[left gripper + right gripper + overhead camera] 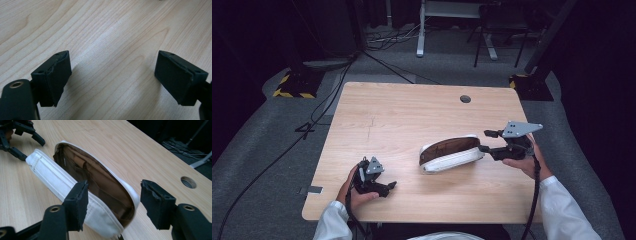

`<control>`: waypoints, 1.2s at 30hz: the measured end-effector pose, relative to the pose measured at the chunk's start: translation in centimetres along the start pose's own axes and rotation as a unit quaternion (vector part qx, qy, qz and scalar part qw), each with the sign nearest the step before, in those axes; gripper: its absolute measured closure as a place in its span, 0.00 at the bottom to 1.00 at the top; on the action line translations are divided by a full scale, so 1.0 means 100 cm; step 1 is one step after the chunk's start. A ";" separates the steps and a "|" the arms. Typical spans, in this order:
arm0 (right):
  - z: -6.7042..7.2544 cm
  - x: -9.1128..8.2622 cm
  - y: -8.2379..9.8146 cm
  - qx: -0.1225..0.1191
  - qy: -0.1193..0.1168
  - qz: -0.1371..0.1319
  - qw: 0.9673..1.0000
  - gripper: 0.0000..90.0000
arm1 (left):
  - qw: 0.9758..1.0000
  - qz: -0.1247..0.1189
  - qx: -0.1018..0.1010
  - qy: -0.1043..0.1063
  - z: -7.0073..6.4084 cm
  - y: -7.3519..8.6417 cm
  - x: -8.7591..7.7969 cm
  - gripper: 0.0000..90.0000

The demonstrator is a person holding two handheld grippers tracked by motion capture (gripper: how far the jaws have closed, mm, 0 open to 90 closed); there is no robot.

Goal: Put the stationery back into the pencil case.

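At the table's [377, 110] five o'clock, open white pouch [451, 153] between right gripper's [113, 203] released jaws, seemingly untouched; left gripper [112, 77] at seven, jaws released, empty.

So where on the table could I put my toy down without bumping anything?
The far half of the table is bare, from the white pouch back to the round hole. The near middle, between the left gripper and the pouch, is free too. It gets crowded at the pouch's right end, where the right gripper straddles it with open jaws.

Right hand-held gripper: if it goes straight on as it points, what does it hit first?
Likely the open white pouch: its near end already lies between the open jaws of the right hand-held gripper.
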State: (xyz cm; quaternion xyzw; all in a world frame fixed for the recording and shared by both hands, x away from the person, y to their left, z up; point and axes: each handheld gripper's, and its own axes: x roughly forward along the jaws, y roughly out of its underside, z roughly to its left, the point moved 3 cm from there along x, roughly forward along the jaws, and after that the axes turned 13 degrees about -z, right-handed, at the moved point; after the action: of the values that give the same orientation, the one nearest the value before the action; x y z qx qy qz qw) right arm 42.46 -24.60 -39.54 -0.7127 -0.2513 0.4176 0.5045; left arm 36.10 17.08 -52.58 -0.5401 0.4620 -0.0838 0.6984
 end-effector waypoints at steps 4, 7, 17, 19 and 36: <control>-0.002 -0.015 0.004 0.001 0.017 0.004 1.000 0.38 | 1.000 0.000 0.000 0.000 0.000 0.000 0.000 0.16; -0.004 -0.024 0.010 0.000 0.030 0.011 0.999 0.36 | 1.000 0.000 0.000 0.000 0.000 0.000 0.000 0.16; -0.005 -0.046 0.057 0.019 0.088 0.068 0.994 0.32 | 1.000 0.000 0.000 0.000 0.000 0.000 0.000 0.16; -0.005 -0.051 0.071 0.024 0.095 0.079 0.992 0.32 | 1.000 0.000 0.000 0.000 0.000 0.000 0.000 0.16; -0.002 -0.084 0.170 0.139 0.139 0.087 0.977 0.26 | 1.000 0.000 0.000 0.000 0.000 0.000 0.000 0.16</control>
State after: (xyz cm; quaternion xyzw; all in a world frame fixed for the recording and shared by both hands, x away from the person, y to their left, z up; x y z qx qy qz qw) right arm 37.09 -37.45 -52.39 -0.7056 -0.0550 0.3882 0.5903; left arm 36.10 17.08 -52.59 -0.5401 0.4622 -0.0837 0.6983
